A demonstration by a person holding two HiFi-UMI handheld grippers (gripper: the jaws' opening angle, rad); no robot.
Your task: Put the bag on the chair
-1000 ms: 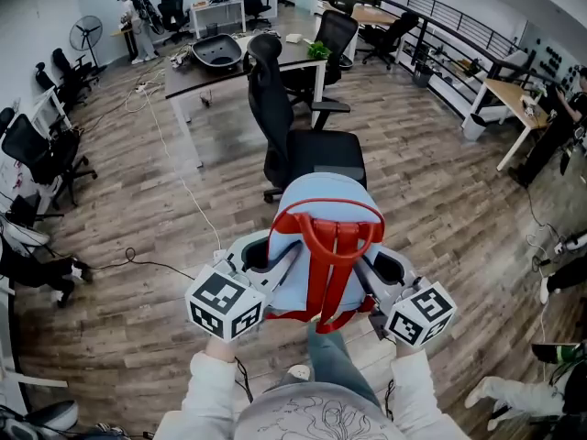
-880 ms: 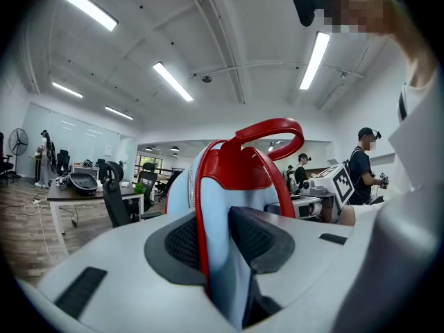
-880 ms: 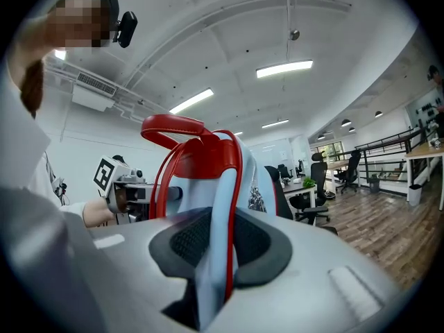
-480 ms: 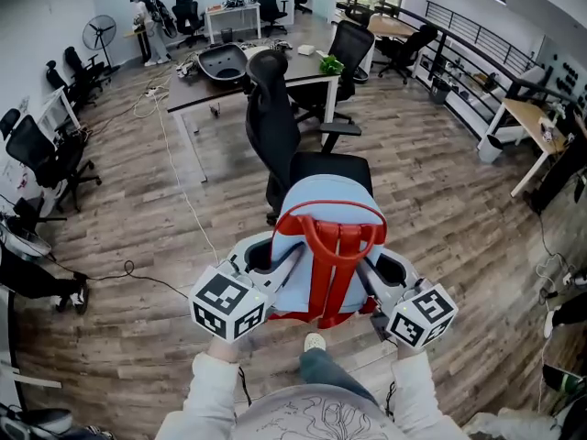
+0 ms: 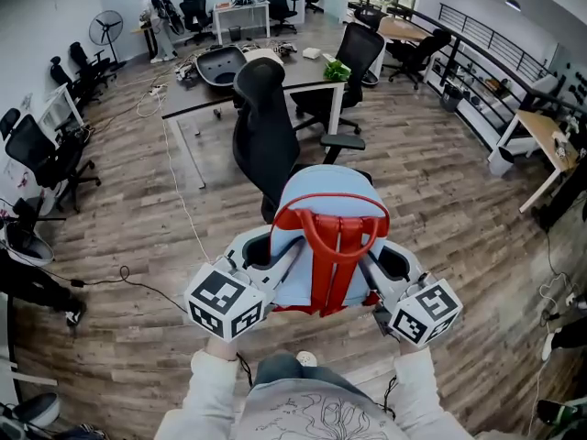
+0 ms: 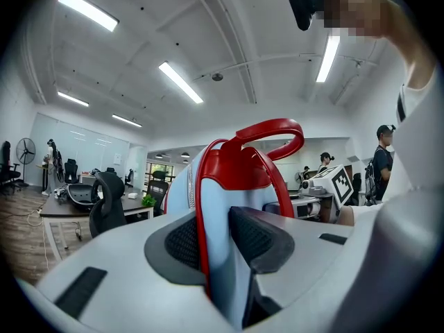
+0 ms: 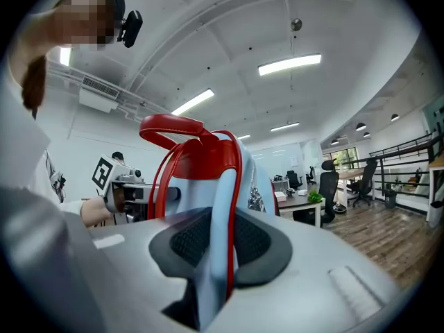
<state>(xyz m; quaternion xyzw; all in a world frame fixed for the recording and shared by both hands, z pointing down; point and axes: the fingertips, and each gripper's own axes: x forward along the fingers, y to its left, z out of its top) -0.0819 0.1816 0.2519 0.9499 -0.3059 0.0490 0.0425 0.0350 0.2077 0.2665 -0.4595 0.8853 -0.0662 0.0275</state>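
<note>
A light-blue backpack [image 5: 326, 211] with red straps and a red top handle hangs in the air in front of me, held from both sides. My left gripper [image 5: 275, 262] is shut on its left edge, where fabric and a red strap [image 6: 201, 220] sit between the pads. My right gripper [image 5: 369, 266] is shut on the right edge of the bag [image 7: 215, 248]. Straight ahead stands a black office chair [image 5: 261, 126] with a tall backrest and headrest; its seat is mostly hidden behind the bag, which hangs just before and above it.
A dark desk [image 5: 248, 76] with white legs stands behind the chair, another black chair [image 5: 353, 58] at its right. More chairs line the left wall [image 5: 41, 154]. A cable [image 5: 174, 191] runs across the wooden floor. A wooden desk [image 5: 541, 140] stands at the right.
I have walked forward with the bag held the same way: the black chair has drawn closer and its seat has slipped behind the bag. Neither grip has changed.
</note>
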